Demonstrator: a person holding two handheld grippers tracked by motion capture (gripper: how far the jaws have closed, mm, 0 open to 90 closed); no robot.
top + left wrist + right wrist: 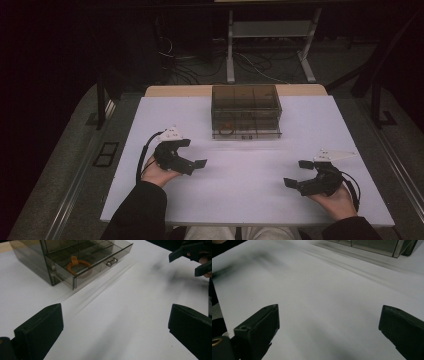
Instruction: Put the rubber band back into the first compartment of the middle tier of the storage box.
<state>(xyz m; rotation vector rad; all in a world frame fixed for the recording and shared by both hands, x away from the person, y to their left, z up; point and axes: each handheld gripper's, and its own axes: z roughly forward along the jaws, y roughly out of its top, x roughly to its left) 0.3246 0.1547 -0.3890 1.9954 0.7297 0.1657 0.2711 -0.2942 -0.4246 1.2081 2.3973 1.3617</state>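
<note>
A smoked clear drawer box (246, 111) stands at the middle back of the white table (240, 200). Its lowest drawer (100, 263) is pulled out a little and holds an orange braided ring (77, 263), also faintly seen in the high view (226, 127). A small metal handle (112, 262) sits on the drawer front. My left gripper (192, 153) rests open on the table, left of and nearer than the box, with nothing between its jaws (115, 332). My right gripper (298, 173) lies open at the near right, also empty (329, 332). A corner of the box (374, 246) shows far ahead of it.
The other hand's gripper (192, 258) appears at the top right of the left gripper view. Behind the table stand a metal desk frame (270, 45) and loose cables (185, 65) on the dark floor. Bare white tabletop lies between the two grippers.
</note>
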